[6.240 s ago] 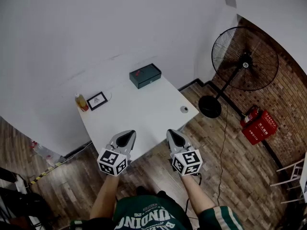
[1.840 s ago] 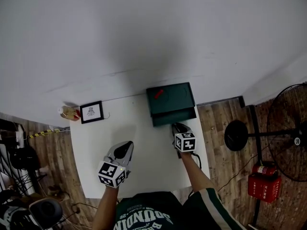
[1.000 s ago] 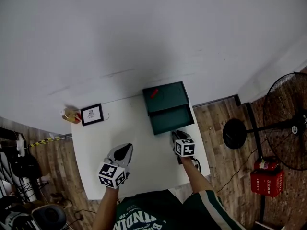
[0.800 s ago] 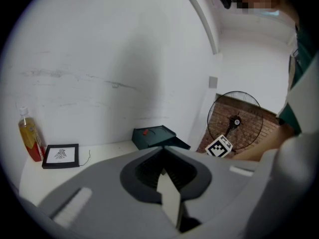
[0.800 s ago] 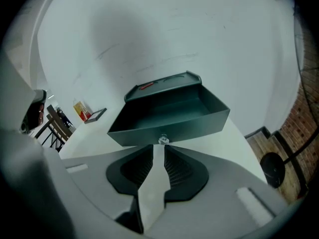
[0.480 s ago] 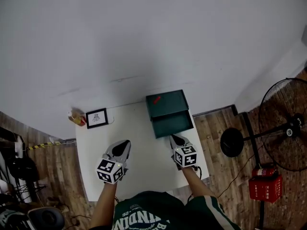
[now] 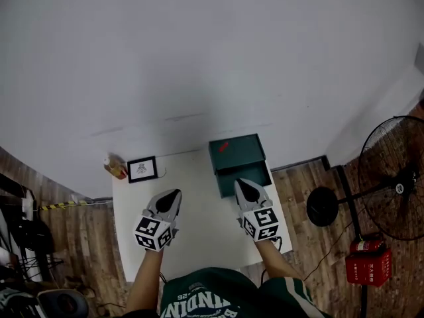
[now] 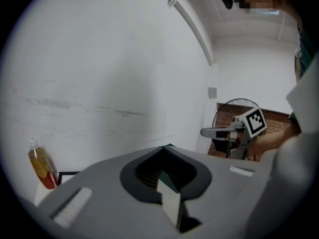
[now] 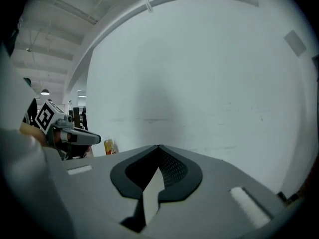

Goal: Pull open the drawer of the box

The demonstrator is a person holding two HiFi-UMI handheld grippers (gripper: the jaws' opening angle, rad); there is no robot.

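The dark green box (image 7: 236, 151) stands at the back right of the white table (image 7: 195, 207), a small red mark on its lid. Its drawer (image 7: 248, 176) stands pulled out toward me. In the head view my right gripper (image 7: 238, 181) hovers over the drawer's front edge, jaws shut and holding nothing. My left gripper (image 7: 176, 192) hangs over the table's middle left, also shut and empty. Both gripper views point up at the white wall; the jaws of the left gripper (image 8: 167, 146) and of the right gripper (image 9: 158, 146) meet at a point. The box is hidden in both.
A bottle of orange liquid (image 7: 116, 167) and a small black picture frame (image 7: 142, 169) sit at the table's back left corner. A standing fan (image 7: 391, 177) and a red box (image 7: 362, 264) are on the wooden floor to the right.
The drawer slid out of the box with my right gripper at its front. That gripper has since come off it and pulled back and up. The left gripper barely moved.
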